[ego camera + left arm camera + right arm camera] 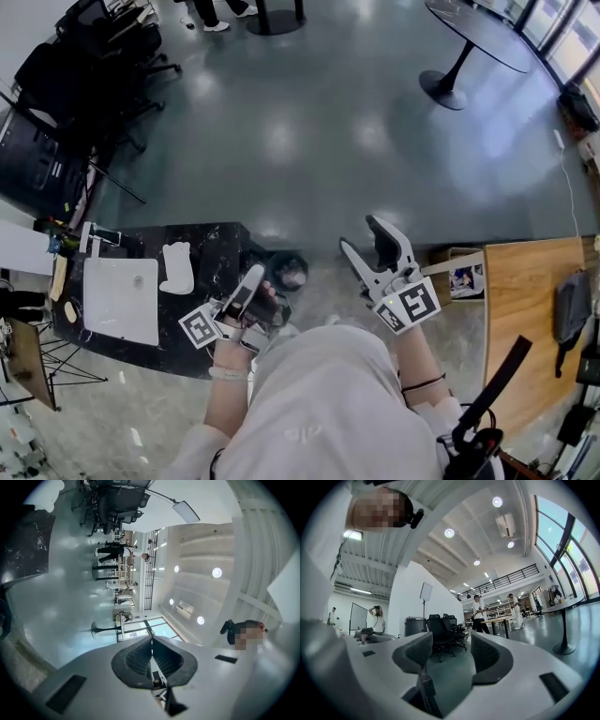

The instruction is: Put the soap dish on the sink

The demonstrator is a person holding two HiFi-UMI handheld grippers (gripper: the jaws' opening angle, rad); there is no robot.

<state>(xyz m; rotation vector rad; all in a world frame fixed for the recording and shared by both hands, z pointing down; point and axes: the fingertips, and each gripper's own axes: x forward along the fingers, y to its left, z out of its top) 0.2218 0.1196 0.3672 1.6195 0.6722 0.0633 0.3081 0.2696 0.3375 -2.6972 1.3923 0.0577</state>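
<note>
The soap dish (176, 268) lies flat on the black, white-veined bench (216, 246), just beside the right edge of the white rectangular sink (112, 314) and not yet on it. It is a pale, smooth-looking piece with a rounded, slightly wavy outline, broader at the bottom than the top. I would guess it is rigid and fairly light, ceramic or hard plastic; if ceramic, it could chip on that stone top. Its surface looks glossy, so it may be slippery. The near long edge seems the sensible place to pinch it, with one jaw over the rim and one under.

The left tongs (254, 277) hang over the bench's right end, a short way from the dish, their ribbed dark pads pressed together with nothing between them. The right tongs (360, 234) are held out over the grey polished floor, well apart from the bench, their jaws spread wide and empty. The sink itself looks matte white with a small drain near its upper right.
</note>
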